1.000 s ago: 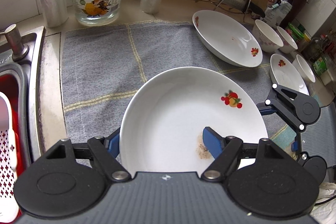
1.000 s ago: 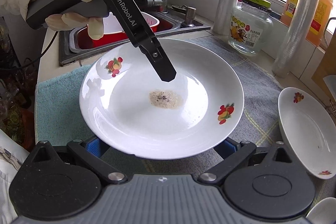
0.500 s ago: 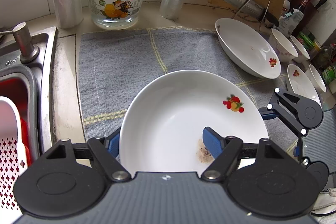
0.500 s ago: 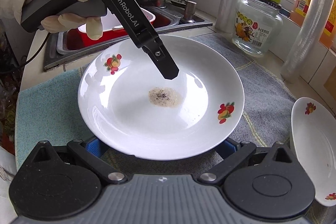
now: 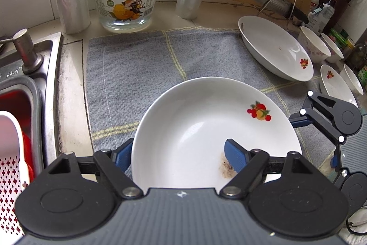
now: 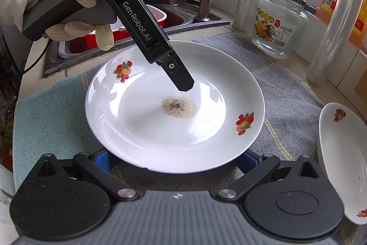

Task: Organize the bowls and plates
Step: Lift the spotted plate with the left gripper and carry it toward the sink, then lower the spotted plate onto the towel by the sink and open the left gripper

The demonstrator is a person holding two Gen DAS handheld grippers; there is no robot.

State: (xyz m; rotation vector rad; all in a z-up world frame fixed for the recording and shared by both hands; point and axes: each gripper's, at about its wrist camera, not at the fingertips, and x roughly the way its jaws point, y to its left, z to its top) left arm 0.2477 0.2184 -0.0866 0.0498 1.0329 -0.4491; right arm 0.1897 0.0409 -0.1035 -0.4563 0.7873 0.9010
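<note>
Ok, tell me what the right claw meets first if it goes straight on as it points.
The white plate: its near rim lies right between the right claw's open fingers, apparently touching or nearly so. Further on, the left claw grips the plate from the opposite side.

white plate (image 6: 142,130) with brown residue patch (image 6: 178,107) at centre, above grey cloth (image 6: 286,95). left tongs (image 6: 183,84) finger lies inside the plate. right tongs (image 6: 176,159) spread wide, blue pads under near rim. second plate (image 6: 341,164) at right.
</note>
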